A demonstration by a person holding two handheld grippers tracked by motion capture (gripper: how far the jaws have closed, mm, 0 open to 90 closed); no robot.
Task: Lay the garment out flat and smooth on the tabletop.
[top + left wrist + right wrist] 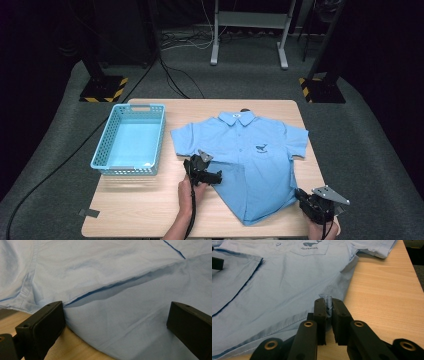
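Light blue short-sleeved cotton shirt (250, 160): we see hem corner bunched between pads of right gripper (329, 305), jaws clamped tight, pinched cloth mostly hidden. Left gripper (115, 322) jaws wide apart, astride folded-over flap, gripping nothing. Shirt lies front-up on wooden table (150, 210), whale logo on pocket, lettering unreadable.

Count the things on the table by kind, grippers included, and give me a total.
Shirt: 1
Basket: 1
Grippers: 2, the left gripper open at the shirt's side, the right gripper shut on its hem
Total: 4
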